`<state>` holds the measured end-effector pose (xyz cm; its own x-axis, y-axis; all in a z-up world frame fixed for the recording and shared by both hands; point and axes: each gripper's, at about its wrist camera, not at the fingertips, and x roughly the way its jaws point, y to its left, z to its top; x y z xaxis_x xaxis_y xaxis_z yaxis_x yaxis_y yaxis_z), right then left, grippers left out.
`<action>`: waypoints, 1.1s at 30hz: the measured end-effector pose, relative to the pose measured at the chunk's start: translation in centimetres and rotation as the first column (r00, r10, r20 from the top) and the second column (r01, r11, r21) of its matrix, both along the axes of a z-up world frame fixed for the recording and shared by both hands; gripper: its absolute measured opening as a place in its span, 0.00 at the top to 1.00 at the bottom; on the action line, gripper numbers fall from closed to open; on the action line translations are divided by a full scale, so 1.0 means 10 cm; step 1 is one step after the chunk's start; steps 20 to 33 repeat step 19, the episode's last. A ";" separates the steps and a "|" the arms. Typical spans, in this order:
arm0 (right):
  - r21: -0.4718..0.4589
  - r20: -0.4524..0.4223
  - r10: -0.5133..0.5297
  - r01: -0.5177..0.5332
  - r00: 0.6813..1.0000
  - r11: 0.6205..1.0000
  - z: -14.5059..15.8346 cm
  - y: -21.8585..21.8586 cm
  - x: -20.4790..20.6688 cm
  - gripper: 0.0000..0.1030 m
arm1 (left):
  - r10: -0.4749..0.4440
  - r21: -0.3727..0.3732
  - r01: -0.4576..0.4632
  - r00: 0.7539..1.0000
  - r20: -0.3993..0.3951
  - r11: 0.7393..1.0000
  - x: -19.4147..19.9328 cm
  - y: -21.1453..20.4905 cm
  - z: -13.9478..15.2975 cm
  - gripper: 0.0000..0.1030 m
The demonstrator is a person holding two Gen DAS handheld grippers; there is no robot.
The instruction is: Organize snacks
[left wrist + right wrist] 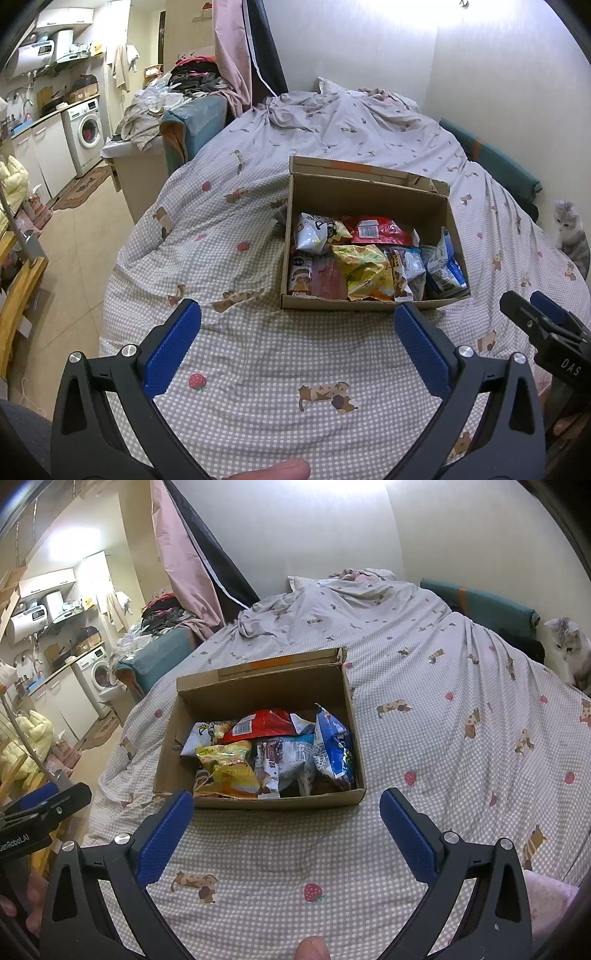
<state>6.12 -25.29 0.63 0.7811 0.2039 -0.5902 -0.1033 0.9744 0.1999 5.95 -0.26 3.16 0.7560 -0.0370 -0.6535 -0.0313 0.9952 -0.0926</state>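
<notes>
Hovering wide-jawed and empty, the left gripper point(297, 325) and right gripper point(286, 812) are facing the snack-filled cardboard box point(258, 803); picking one packet cleanly looks wisest.

An open cardboard box point(364, 194) on the bed holds jumbled snack packets point(364, 275).

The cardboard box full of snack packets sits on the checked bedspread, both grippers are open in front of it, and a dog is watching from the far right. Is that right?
Nearly. The watcher at the far right is a cat, grey and white, not a dog; the right wrist view shows it best. The rest holds: the cardboard box of snack packets sits on the checked bedspread, and the left gripper and right gripper are both open before it.
</notes>
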 end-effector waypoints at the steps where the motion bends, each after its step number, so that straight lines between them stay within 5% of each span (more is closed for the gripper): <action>1: -0.005 0.003 -0.004 0.004 1.000 1.000 0.00 0.00 0.00 0.00 | 0.000 -0.001 0.000 1.000 0.000 1.000 0.00 0.00 0.00 0.00; 33: -0.007 0.011 -0.011 0.011 1.000 1.000 -0.01 0.00 -0.01 0.00 | 0.000 -0.004 0.000 1.000 -0.005 1.000 0.00 0.00 0.00 0.00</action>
